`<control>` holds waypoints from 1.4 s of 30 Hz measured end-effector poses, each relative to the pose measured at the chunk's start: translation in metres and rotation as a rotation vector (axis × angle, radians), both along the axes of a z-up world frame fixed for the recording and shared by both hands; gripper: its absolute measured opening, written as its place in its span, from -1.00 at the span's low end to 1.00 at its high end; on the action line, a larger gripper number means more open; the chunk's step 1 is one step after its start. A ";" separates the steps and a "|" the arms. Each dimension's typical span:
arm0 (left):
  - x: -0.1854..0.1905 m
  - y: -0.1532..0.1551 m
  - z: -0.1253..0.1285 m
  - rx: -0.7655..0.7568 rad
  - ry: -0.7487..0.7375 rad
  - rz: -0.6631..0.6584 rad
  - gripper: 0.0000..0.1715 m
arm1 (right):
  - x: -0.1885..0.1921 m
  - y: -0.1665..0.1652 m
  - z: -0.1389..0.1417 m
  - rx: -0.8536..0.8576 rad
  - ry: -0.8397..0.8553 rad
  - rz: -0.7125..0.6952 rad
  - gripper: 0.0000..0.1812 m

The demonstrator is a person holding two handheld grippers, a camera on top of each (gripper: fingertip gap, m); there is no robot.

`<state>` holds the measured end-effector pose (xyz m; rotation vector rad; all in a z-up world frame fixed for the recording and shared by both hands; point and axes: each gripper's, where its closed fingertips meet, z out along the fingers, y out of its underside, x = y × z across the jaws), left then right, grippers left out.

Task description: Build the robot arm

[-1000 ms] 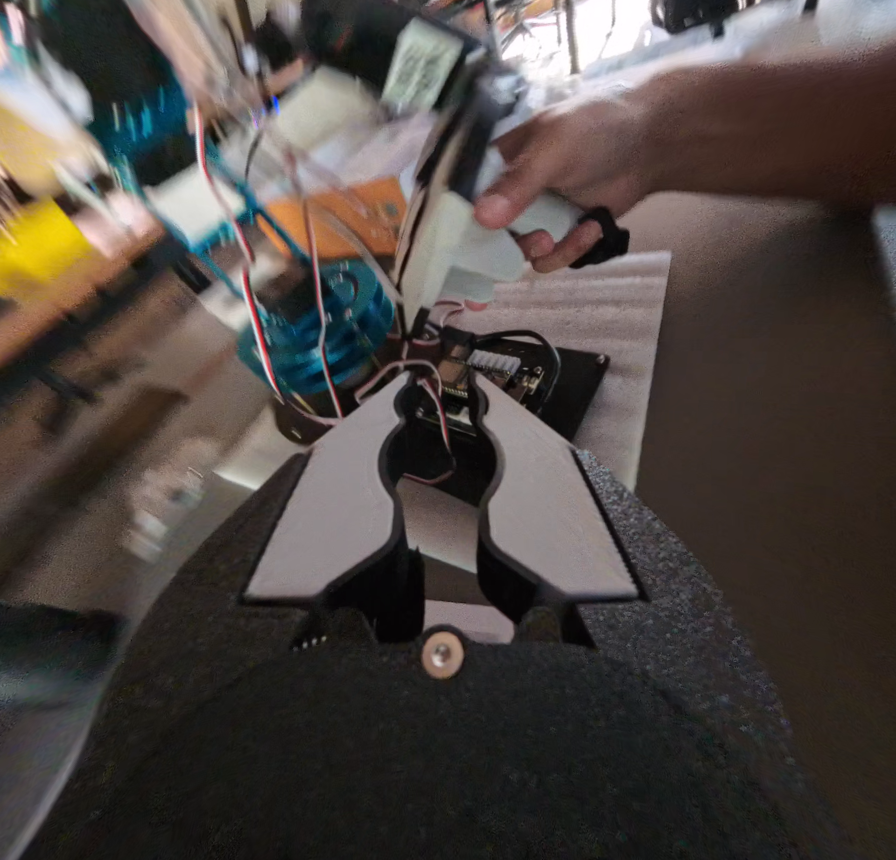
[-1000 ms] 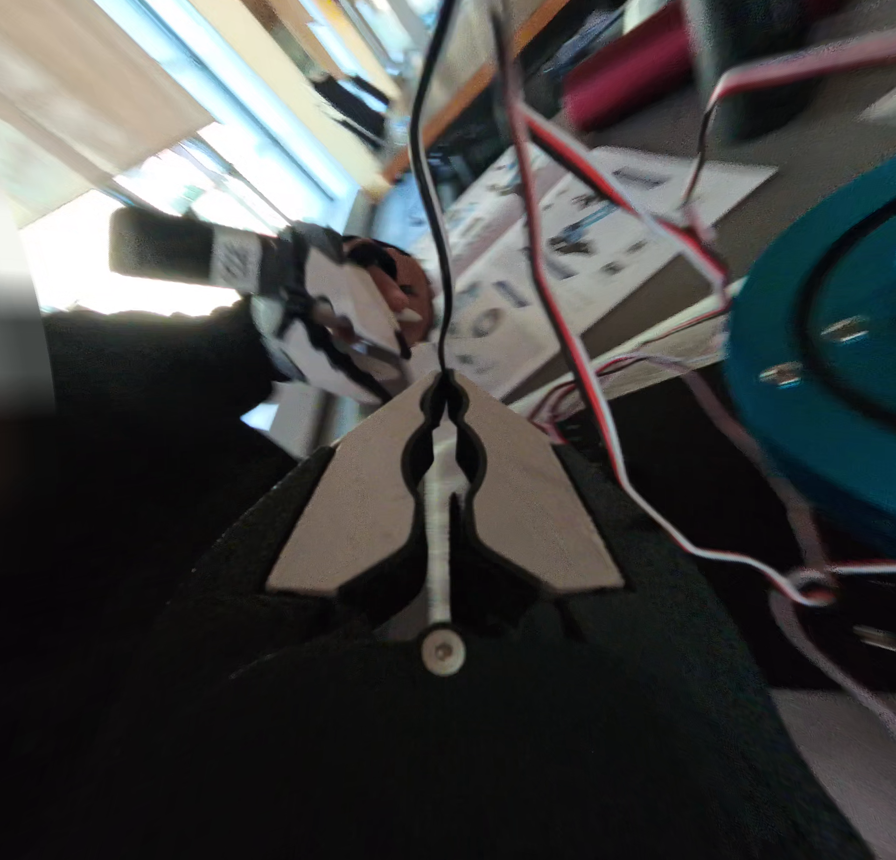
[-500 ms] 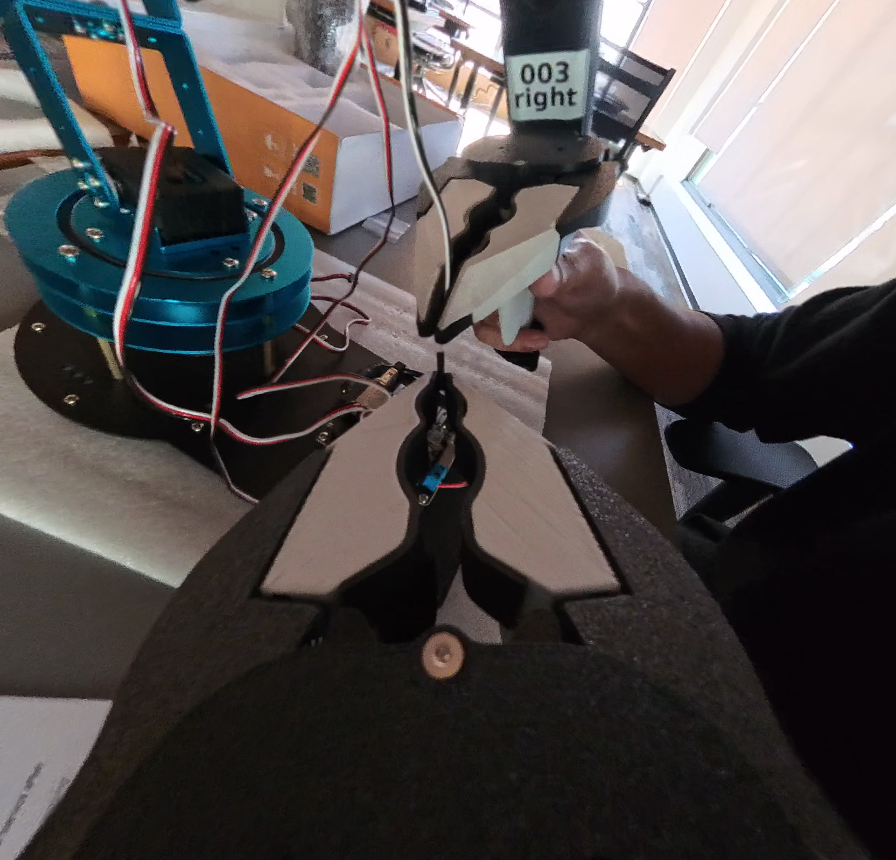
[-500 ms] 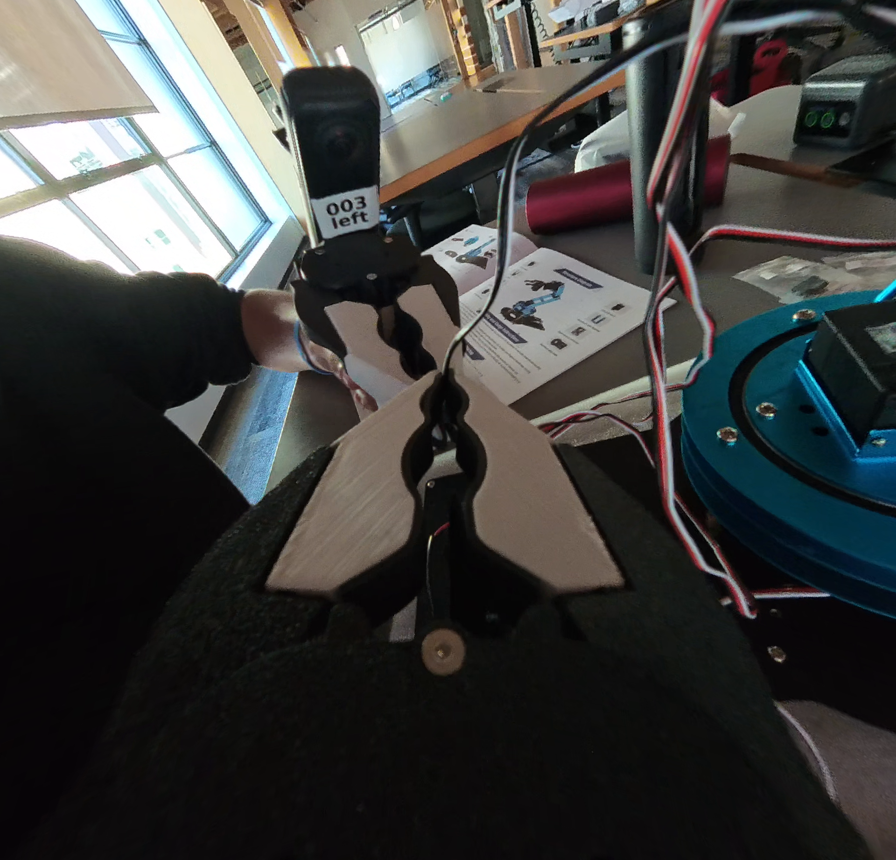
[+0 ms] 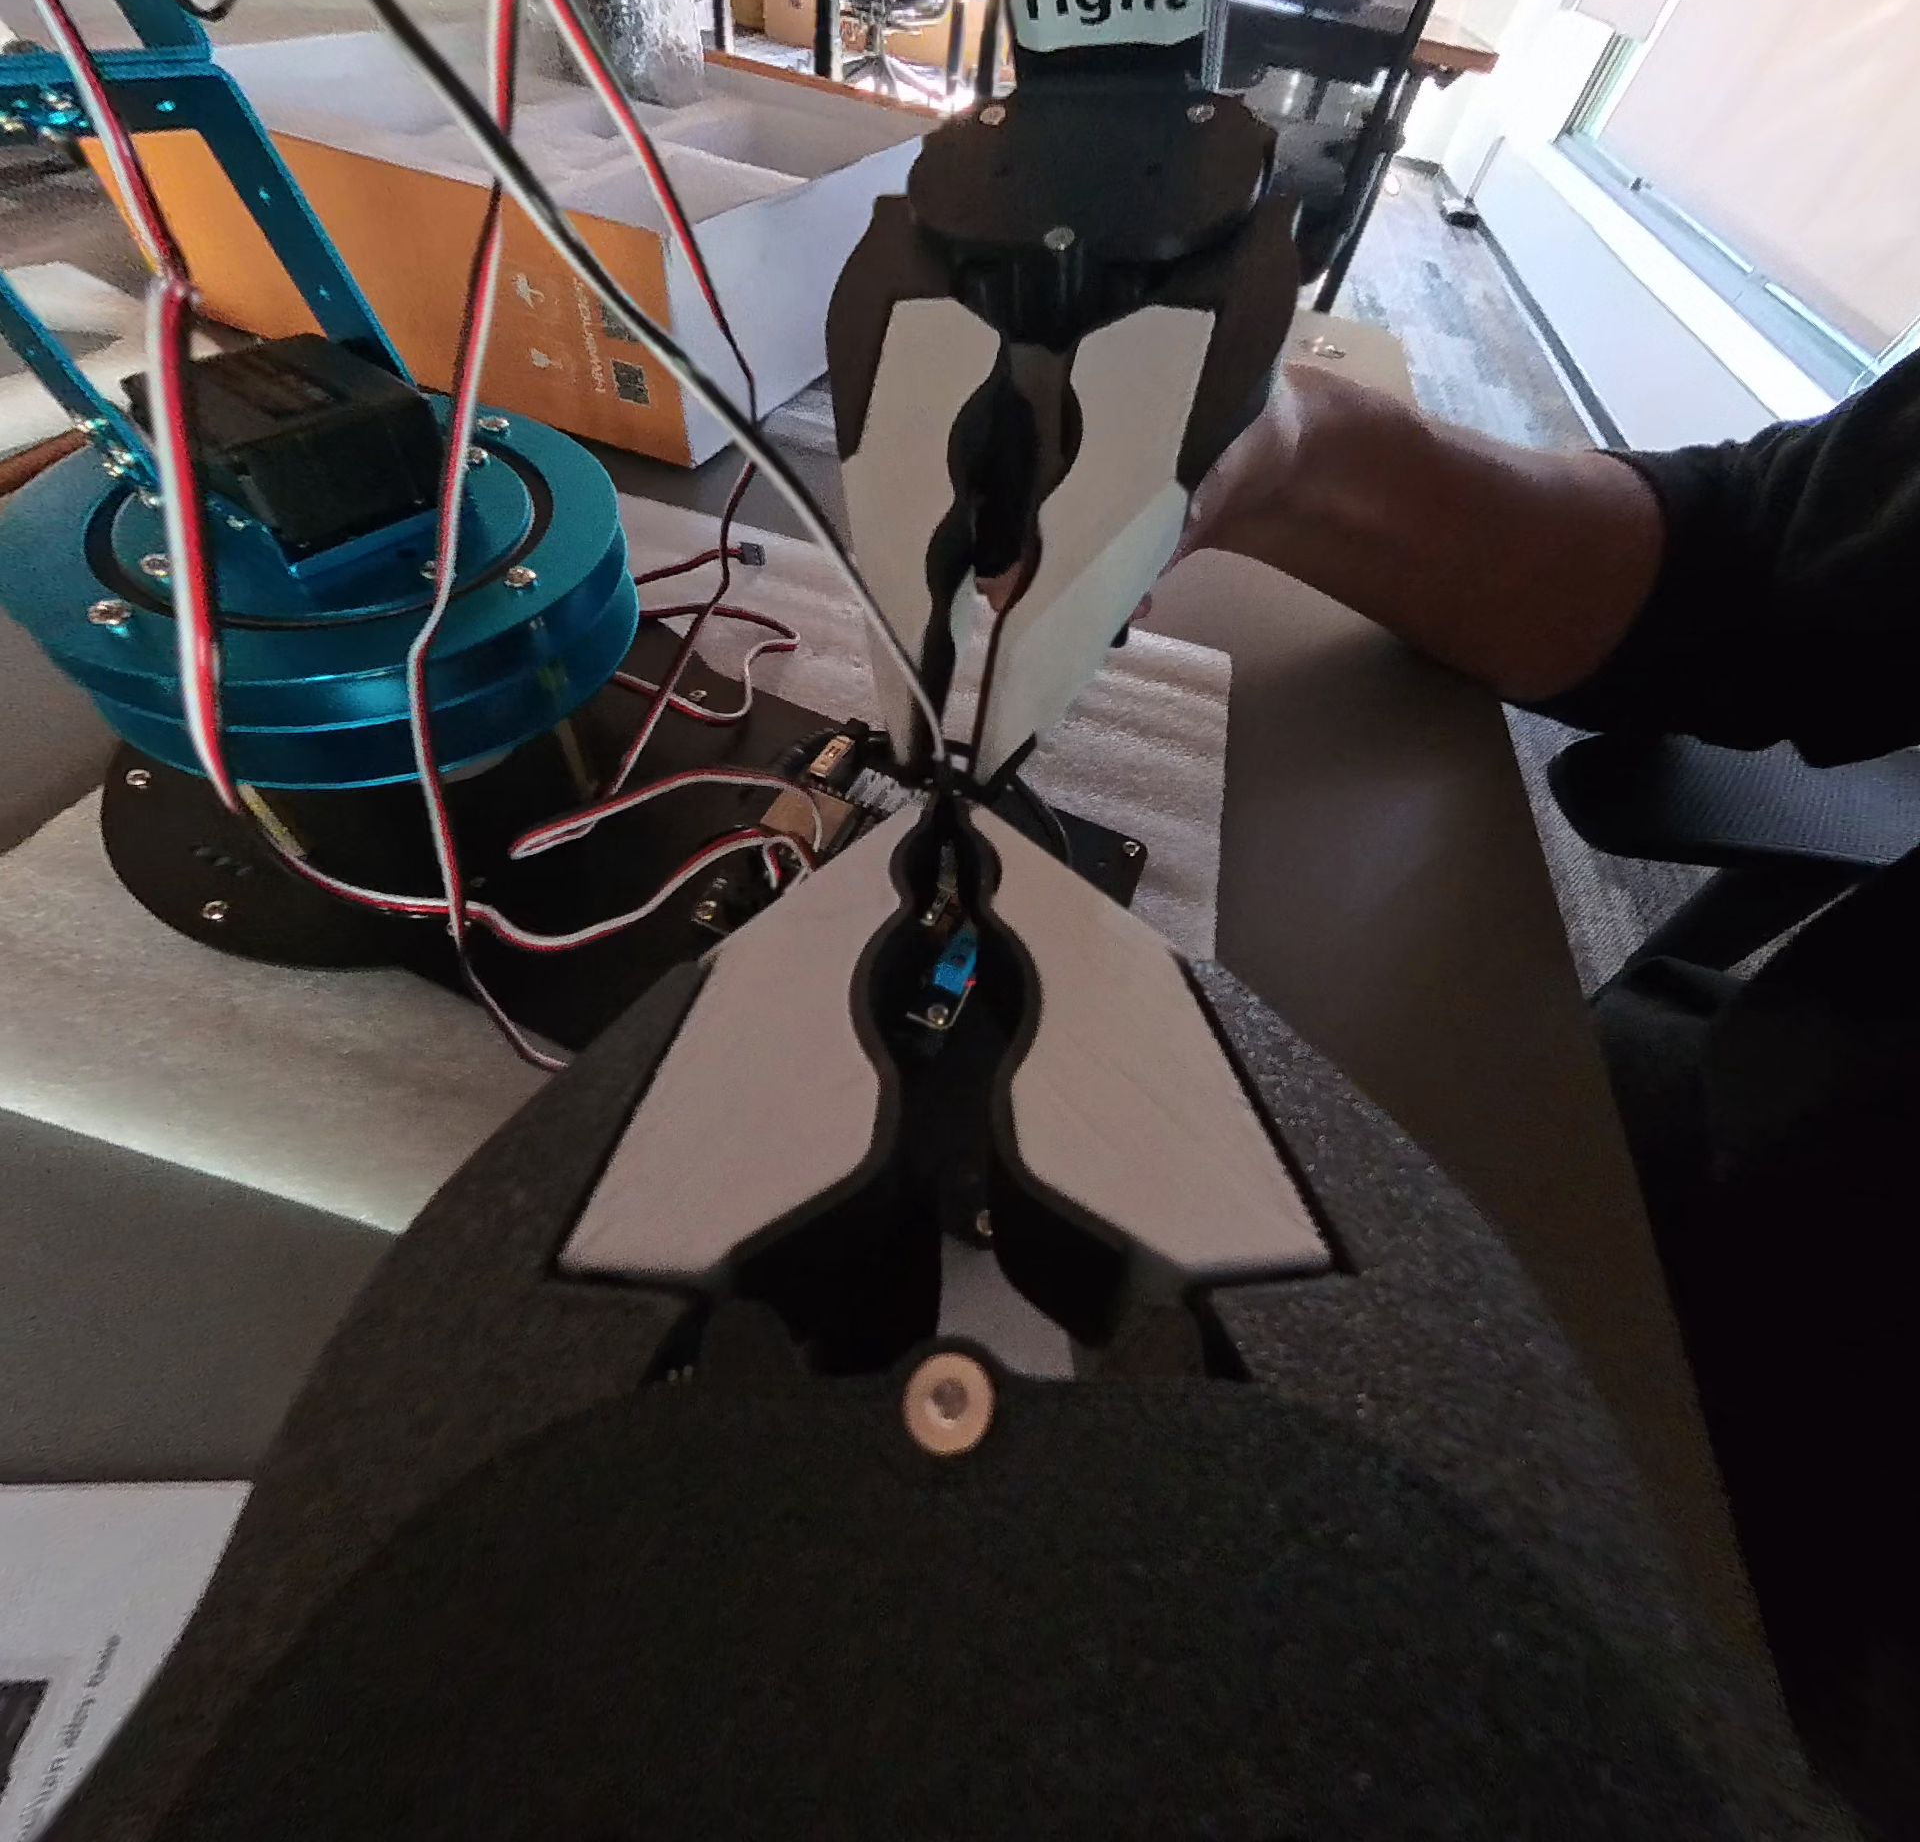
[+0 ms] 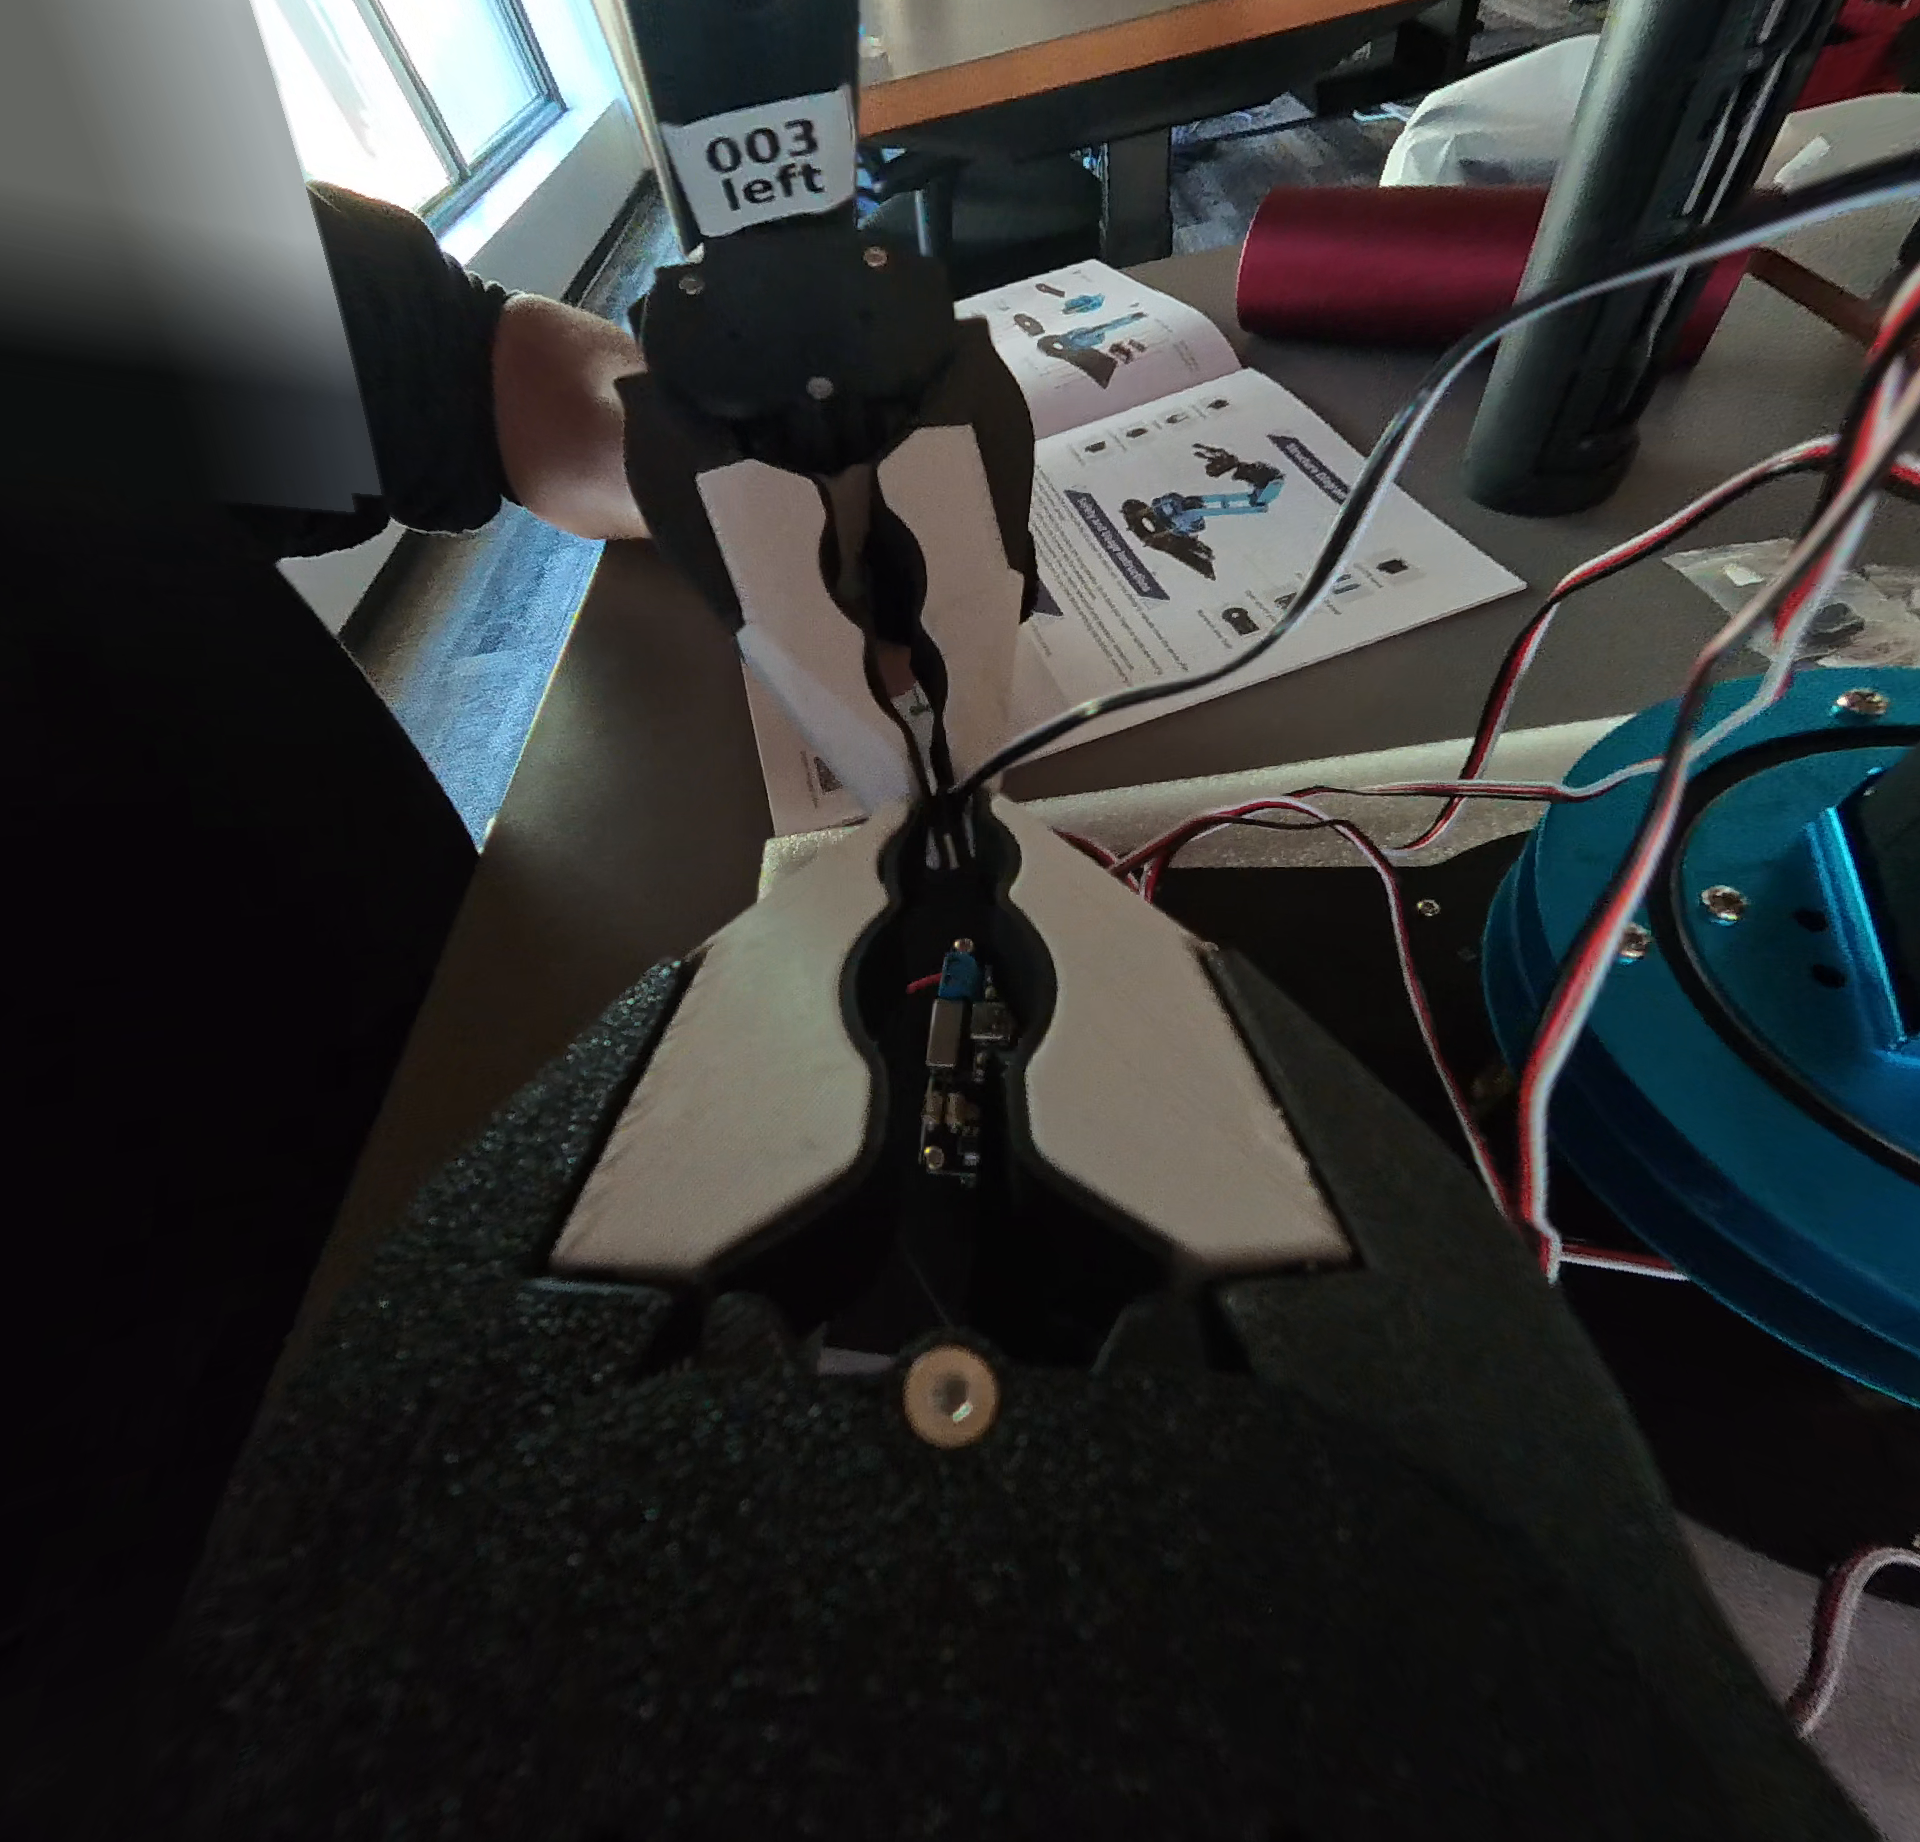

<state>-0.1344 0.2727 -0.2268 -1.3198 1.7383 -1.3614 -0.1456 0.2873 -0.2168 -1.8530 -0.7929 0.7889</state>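
Now the two tools stand tip to tip at frame centre, closer than half a second ago. The right tool (image 6: 951, 816) is pressed together on the black-and-white wire (image 6: 1351, 504), which rises to the upper right. The left tool (image 5: 940, 821) is pressed together against the same point; whether it grips cannot be told. Both slope down over the circuit board (image 6: 951, 1065) beside the blue turntable base (image 5: 312, 629) on the bench (image 5: 1351, 857).
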 end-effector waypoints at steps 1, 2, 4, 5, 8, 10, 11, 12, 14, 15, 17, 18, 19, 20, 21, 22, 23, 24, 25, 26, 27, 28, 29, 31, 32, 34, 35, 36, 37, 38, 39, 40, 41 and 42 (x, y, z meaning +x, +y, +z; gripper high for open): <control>0.000 0.000 -0.001 0.006 0.002 0.000 -1.00 | 0.000 -0.001 -0.001 -0.004 0.003 0.007 -0.97; 0.000 0.000 -0.001 0.003 0.005 -0.002 -1.00 | 0.000 -0.001 -0.001 -0.007 -0.006 0.008 -1.00; 0.002 0.002 0.000 -0.004 0.002 0.011 -0.99 | 0.002 0.001 -0.001 0.020 -0.038 -0.007 -1.00; 0.002 0.006 0.001 0.011 -0.005 0.028 -0.97 | 0.004 0.003 0.001 0.042 -0.056 -0.024 -0.99; 0.001 0.029 -0.008 0.150 0.007 0.124 -0.74 | 0.015 0.007 -0.004 0.049 -0.128 -0.088 -1.00; -0.002 0.031 -0.023 0.176 0.071 0.117 -0.73 | 0.020 0.009 -0.007 0.039 -0.150 -0.127 -1.00; -0.003 0.031 -0.032 0.199 0.108 0.111 -0.76 | 0.019 0.009 -0.010 0.027 -0.164 -0.126 -0.99; -0.002 0.034 -0.041 0.239 0.144 0.117 -0.86 | 0.019 0.010 -0.013 0.022 -0.196 -0.134 -0.99; 0.002 0.048 -0.045 0.324 0.151 0.182 -1.00 | 0.017 0.008 -0.021 -0.008 -0.259 -0.125 -0.99; 0.004 0.051 -0.041 0.339 0.135 0.194 -1.00 | 0.019 0.009 -0.025 -0.016 -0.289 -0.136 -0.99; 0.008 0.055 -0.032 0.311 0.127 0.190 -1.00 | 0.021 0.010 -0.030 -0.036 -0.356 -0.145 -1.00; 0.010 0.058 -0.028 0.291 0.128 0.192 -1.00 | 0.021 0.012 -0.030 -0.036 -0.379 -0.148 -1.00; 0.011 0.060 -0.025 0.276 0.135 0.186 -1.00 | 0.019 0.012 -0.030 -0.040 -0.401 -0.143 -1.00; 0.014 0.061 -0.026 0.265 0.148 0.177 -1.00 | 0.018 0.013 -0.031 -0.039 -0.435 -0.141 -0.99; 0.016 0.062 -0.027 0.256 0.162 0.171 -1.00 | 0.019 0.014 -0.035 -0.044 -0.477 -0.140 -0.99; 0.020 0.063 -0.028 0.246 0.173 0.166 -1.00 | 0.020 0.015 -0.039 -0.052 -0.519 -0.146 -0.99; 0.023 0.064 -0.028 0.230 0.179 0.163 -1.00 | 0.021 0.016 -0.042 -0.056 -0.548 -0.149 -1.00; 0.025 0.064 -0.027 0.209 0.180 0.161 -1.00 | 0.021 0.017 -0.044 -0.055 -0.569 -0.153 -0.99; 0.027 0.064 -0.026 0.187 0.182 0.160 -1.00 | 0.021 0.018 -0.045 -0.054 -0.590 -0.163 -1.00; 0.028 0.064 -0.025 0.168 0.184 0.161 -1.00 | 0.022 0.018 -0.046 -0.057 -0.613 -0.171 -0.98; 0.029 0.063 -0.024 0.151 0.179 0.164 -1.00 | 0.024 0.018 -0.048 -0.056 -0.639 -0.180 -0.98; 0.029 0.063 -0.023 0.139 0.169 0.167 -0.99 | 0.023 0.018 -0.049 -0.054 -0.656 -0.184 -0.99; 0.028 0.064 -0.023 0.131 0.158 0.174 -0.96 | 0.023 0.018 -0.050 -0.057 -0.672 -0.188 -0.98; 0.025 0.065 -0.023 0.111 0.150 0.186 -0.93 | 0.023 0.017 -0.050 -0.077 -0.680 -0.193 -0.99; 0.022 0.064 -0.024 0.101 0.152 0.180 -0.92 | 0.023 0.018 -0.050 -0.082 -0.683 -0.191 -0.99; 0.018 0.065 -0.023 0.091 0.149 0.178 -0.92 | 0.023 0.018 -0.050 -0.086 -0.682 -0.185 -0.99; 0.017 0.066 -0.024 0.088 0.148 0.176 -0.91 | 0.023 0.018 -0.050 -0.094 -0.673 -0.182 -0.99; 0.017 0.066 -0.025 0.087 0.150 0.173 -0.93 | 0.023 0.018 -0.050 -0.102 -0.662 -0.181 -0.99; 0.016 0.066 -0.026 0.092 0.153 0.173 -0.94 | 0.023 0.018 -0.049 -0.103 -0.654 -0.180 -0.99; 0.016 0.067 -0.028 0.102 0.153 0.174 -0.95 | 0.023 0.018 -0.049 -0.099 -0.651 -0.179 -0.99; 0.015 0.068 -0.029 0.112 0.151 0.177 -0.96 | 0.022 0.018 -0.050 -0.099 -0.647 -0.178 -1.00; 0.015 0.069 -0.030 0.115 0.150 0.178 -0.97 | 0.022 0.018 -0.050 -0.103 -0.639 -0.179 -1.00; 0.015 0.069 -0.030 0.112 0.150 0.179 -0.97 | 0.022 0.018 -0.050 -0.108 -0.631 -0.180 -0.99; 0.015 0.069 -0.030 0.106 0.149 0.181 -0.97 | 0.023 0.018 -0.049 -0.107 -0.629 -0.179 -0.99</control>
